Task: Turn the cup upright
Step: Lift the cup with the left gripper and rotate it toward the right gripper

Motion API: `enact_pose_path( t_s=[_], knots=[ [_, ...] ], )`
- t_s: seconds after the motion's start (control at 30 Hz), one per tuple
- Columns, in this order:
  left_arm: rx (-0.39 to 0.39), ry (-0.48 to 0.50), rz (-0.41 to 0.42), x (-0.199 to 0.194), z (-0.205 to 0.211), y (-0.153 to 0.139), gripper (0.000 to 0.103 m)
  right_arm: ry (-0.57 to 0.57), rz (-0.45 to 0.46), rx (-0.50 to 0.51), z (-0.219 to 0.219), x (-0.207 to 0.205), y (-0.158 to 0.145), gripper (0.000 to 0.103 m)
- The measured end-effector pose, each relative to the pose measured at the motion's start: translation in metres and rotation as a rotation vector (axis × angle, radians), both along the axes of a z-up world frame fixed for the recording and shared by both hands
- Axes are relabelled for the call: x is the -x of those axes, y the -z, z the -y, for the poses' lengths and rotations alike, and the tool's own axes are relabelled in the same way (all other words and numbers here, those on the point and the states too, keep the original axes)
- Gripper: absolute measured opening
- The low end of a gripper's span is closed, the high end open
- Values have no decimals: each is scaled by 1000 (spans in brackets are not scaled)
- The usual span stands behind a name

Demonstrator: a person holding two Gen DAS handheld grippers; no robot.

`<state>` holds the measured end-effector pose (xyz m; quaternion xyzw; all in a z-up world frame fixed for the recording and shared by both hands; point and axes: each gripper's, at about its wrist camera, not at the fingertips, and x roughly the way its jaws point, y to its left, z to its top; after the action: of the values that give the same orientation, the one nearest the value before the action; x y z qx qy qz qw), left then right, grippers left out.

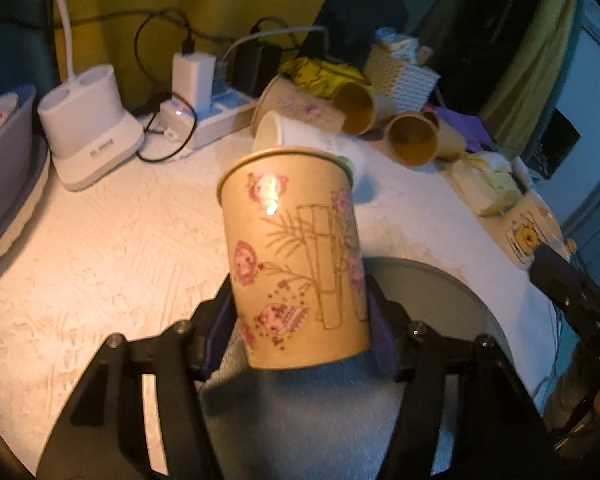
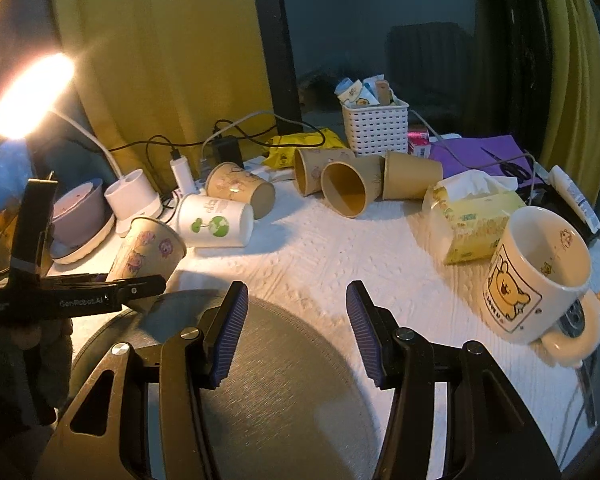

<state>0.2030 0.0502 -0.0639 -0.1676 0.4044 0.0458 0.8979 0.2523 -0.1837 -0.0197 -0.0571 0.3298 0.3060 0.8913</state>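
While left gripper (image 1: 300, 316) clamps brown paper cup (image 1: 296, 256) | right gripper (image 2: 296, 332) spread wide, holding nothing

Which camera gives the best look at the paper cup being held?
The left wrist view: the brown paper cup fills the centre, clamped in the left hand-held gripper. The right wrist view shows it small and tilted at the left edge.

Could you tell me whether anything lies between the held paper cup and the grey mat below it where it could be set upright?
Nothing visible does. The left gripper holds the brown paper cup tilted above the grey mat, whose visible surface is bare. The right gripper hovers open over the mat's near side.
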Motion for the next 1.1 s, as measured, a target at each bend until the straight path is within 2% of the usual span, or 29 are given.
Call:
enact_pose_path(
  t_s=[0.23, 0.37, 0.4, 0.47, 0.7, 0.93, 1.1],
  knots=[
    [-41, 77, 99, 47, 20, -16, 61, -8, 10, -6, -4, 39, -7, 54],
    [-94, 117, 179, 77, 34, -18, 61, -21, -23, -50, 0, 62, -8, 55],
    [-108, 130, 191, 83, 38, -18, 61, -19, -31, -56, 1, 67, -8, 62],
    [-127, 158, 218, 94, 46, -18, 61, -15, -35, -64, 3, 81, -9, 67],
    [-211, 242, 348, 137, 69, -28, 61, -13, -41, -124, 9, 126, -23, 69],
    [-280, 326, 446, 162, 96, -33, 61, -76, -67, -216, 14, 156, -36, 74],
    [-305, 373, 493, 172, 109, -35, 61, -111, -103, -287, 17, 157, -39, 74]
  ],
)
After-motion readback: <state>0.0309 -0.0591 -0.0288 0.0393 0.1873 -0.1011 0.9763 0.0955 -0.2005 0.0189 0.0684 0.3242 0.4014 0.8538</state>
